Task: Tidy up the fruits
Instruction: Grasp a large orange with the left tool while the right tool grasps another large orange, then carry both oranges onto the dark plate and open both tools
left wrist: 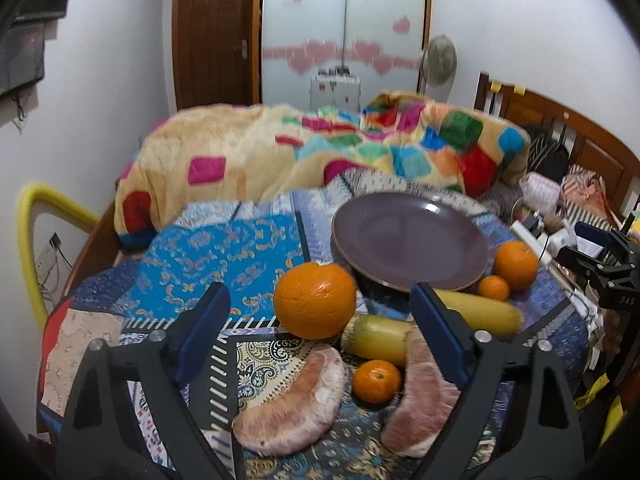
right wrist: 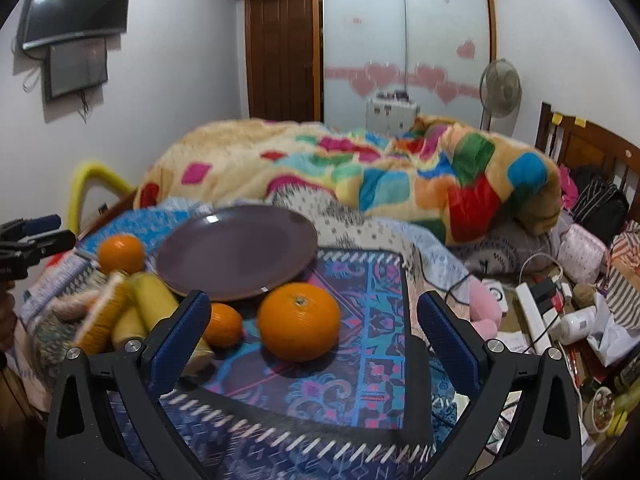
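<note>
Both open and empty — left gripper (left wrist: 320, 332) before the big orange (left wrist: 315, 300) beside the empty plate (left wrist: 408, 236), right gripper (right wrist: 314, 332) before another orange (right wrist: 299, 322) — risk nudging round fruit rolling off the patterned cloth (right wrist: 372, 320).

- Patchwork cloth (right wrist: 360, 300) directly below and ahead of the tool, blue patterned.
- Multicoloured blanket (left wrist: 320, 148) heaped beyond it, far ahead.
- Wooden door (right wrist: 282, 52) and frosted wardrobe panels (right wrist: 404, 28) at far wall.
- Standing fan (right wrist: 501, 88) ahead-right.
- Wall screen (right wrist: 76, 8) up-left.
- Power strip (right wrist: 534, 304) with cables, right.
- Yellow tube (left wrist: 32, 232), left.
</note>
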Motion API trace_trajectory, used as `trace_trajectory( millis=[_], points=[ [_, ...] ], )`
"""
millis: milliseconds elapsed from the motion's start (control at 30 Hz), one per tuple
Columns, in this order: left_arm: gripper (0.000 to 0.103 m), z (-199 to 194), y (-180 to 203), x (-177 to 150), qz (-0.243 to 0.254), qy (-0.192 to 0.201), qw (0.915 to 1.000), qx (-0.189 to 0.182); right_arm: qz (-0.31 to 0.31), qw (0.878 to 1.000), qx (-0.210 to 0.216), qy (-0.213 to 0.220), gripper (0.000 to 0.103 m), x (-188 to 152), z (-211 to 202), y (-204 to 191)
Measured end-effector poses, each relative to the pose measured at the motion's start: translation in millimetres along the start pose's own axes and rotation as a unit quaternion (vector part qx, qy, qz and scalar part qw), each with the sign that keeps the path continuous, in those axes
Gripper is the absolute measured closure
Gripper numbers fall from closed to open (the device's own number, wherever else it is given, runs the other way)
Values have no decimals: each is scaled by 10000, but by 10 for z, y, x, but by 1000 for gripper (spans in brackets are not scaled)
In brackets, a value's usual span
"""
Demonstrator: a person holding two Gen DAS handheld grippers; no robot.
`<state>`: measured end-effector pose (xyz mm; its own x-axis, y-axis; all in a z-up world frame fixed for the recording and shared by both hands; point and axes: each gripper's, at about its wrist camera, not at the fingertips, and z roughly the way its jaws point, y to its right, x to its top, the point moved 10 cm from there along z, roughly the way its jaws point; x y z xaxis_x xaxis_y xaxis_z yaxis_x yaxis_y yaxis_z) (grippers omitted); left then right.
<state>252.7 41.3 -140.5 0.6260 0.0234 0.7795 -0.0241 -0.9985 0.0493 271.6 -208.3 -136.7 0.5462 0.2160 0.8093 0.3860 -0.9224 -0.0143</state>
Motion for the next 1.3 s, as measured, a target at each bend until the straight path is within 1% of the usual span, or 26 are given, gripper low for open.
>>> trace_trajectory(
  millis=[33, 100, 167, 233, 300, 367, 433, 467, 533, 600, 633, 733, 767, 933, 1067, 1200, 1300],
  points=[
    [17, 65, -4, -23, 3, -116, 9999, -67, 0, 9999, 60, -106, 4, -29, 50, -5],
    [18, 209, -4, -60, 21, -375, 9991, -209, -11, 9996, 158, -238, 7, -62, 132, -19],
    [18, 304, -25, -94, -56, -571, 9979, -288, -62, 9990, 263, -363, 7, -92, 198, -55],
    [24, 402, -49, -140, -109, -798, 9960, -375, -126, 9981, 315, -510, 8, -124, 260, -87],
    [27, 500, -48, -179, -114, -1012, 9940, -412, -191, 9971, 343, -654, 12, -155, 339, -106],
    [28, 569, -49, -186, -101, -1131, 9926, -422, -184, 9961, 353, -783, 13, -185, 415, -85],
    [28, 623, -39, -193, -111, -1263, 9910, -434, -150, 9948, 399, -927, 17, -223, 476, -75],
    [28, 646, -25, -197, -131, -1324, 9900, -474, -138, 9941, 429, -990, 21, -237, 502, -76],
    [29, 700, -25, -192, -162, -1409, 9888, -469, -124, 9924, 497, -1123, 24, -267, 544, -84],
    [30, 759, -39, -184, -148, -1480, 9879, -441, -148, 9912, 556, -1196, 31, -285, 560, -109],
    [32, 783, -48, -180, -135, -1493, 9879, -410, -164, 9908, 561, -1219, 32, -285, 568, -116],
    [34, 842, -52, -169, -33, -1491, 9883, -314, -147, 9899, 588, -1284, 40, -285, 601, -131],
    [34, 854, -44, -165, -12, -1480, 9885, -307, -121, 9900, 595, -1276, 40, -276, 606, -130],
    [36, 853, -35, -140, 78, -1393, 9898, -281, -145, 9900, 604, -1266, 41, -267, 598, -127],
    [36, 794, -24, -90, 186, -1264, 9916, -199, -19, 9894, 709, -1265, 41, -242, 571, -112],
    [36, 646, 7, 40, 210, -1020, 9944, -201, -141, 9922, 572, -1102, 41, -131, 515, -98],
    [36, 551, 82, 172, 287, -850, 9955, -311, -144, 9938, 616, -911, 41, 26, 434, -105]
  ],
)
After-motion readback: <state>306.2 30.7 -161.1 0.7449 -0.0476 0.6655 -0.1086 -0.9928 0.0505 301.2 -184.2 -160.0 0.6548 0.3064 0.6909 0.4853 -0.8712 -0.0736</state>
